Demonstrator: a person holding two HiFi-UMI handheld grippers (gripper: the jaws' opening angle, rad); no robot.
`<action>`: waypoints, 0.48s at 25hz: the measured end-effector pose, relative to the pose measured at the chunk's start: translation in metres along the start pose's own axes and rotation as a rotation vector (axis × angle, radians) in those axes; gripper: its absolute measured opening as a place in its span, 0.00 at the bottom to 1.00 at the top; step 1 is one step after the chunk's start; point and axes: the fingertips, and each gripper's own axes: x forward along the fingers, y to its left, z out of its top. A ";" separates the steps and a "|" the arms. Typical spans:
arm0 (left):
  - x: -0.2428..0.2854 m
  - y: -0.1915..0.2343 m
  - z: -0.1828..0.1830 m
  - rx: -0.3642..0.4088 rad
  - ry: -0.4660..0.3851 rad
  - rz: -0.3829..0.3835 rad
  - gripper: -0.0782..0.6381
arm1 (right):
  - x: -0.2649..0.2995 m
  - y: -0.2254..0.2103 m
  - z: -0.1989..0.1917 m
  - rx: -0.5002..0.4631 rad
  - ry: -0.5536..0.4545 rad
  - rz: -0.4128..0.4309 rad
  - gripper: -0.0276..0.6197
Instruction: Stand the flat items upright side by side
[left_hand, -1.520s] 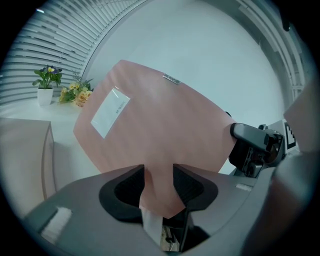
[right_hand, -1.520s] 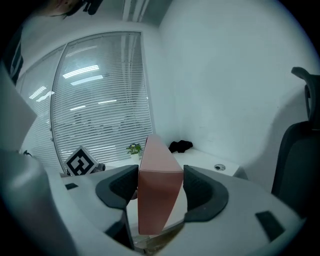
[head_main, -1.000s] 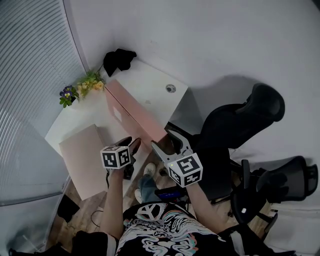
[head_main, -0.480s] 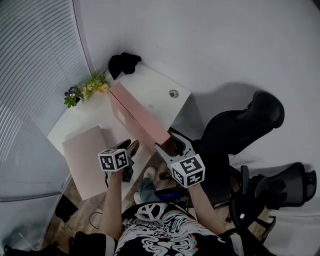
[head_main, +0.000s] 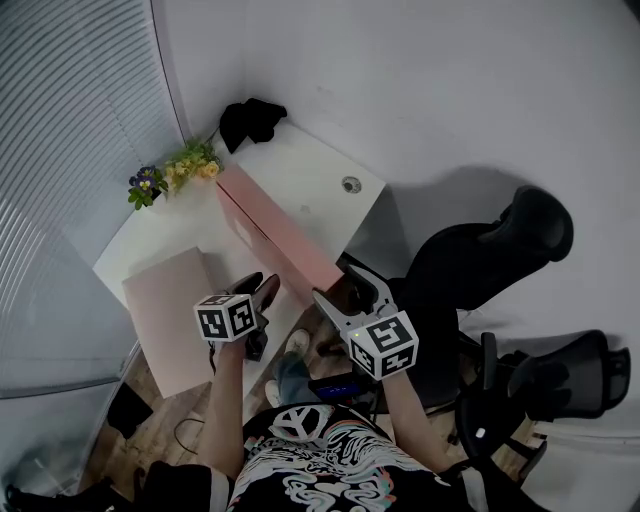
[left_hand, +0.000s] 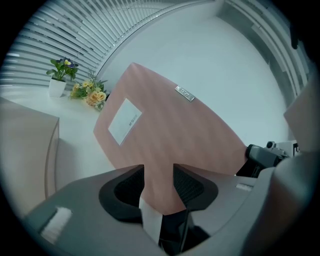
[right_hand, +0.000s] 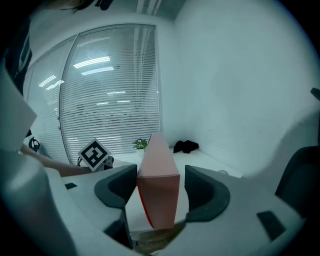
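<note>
A flat pink box (head_main: 272, 232) stands on its long edge across the white desk (head_main: 310, 165). My left gripper (head_main: 258, 294) is shut on its near corner; in the left gripper view both pads press the tilted box (left_hand: 170, 125), which bears a white label. My right gripper (head_main: 337, 284) straddles the box's near end, and its jaws are opening. In the right gripper view the box (right_hand: 159, 190) sits between the jaws with a gap at the right pad. A second flat pink box (head_main: 168, 318) lies flat at the desk's left.
Small flower pots (head_main: 170, 172) and a black bundle (head_main: 250, 120) sit in the desk's far corner, near a round cable hole (head_main: 350, 185). Window blinds run along the left. Two black office chairs (head_main: 490, 250) (head_main: 560, 375) stand to the right of the desk.
The right gripper's jaws stand slightly wider around the box's end. The left gripper and the upright box have stayed in place.
</note>
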 end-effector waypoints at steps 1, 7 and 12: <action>0.000 0.000 0.001 0.000 -0.004 -0.002 0.36 | 0.000 0.000 0.001 -0.005 0.001 0.001 0.51; -0.002 -0.004 0.013 -0.012 -0.051 -0.031 0.36 | -0.004 -0.002 0.016 -0.018 -0.014 -0.001 0.50; -0.005 -0.004 0.016 0.013 -0.072 -0.040 0.35 | 0.000 0.003 0.032 0.021 -0.005 0.060 0.51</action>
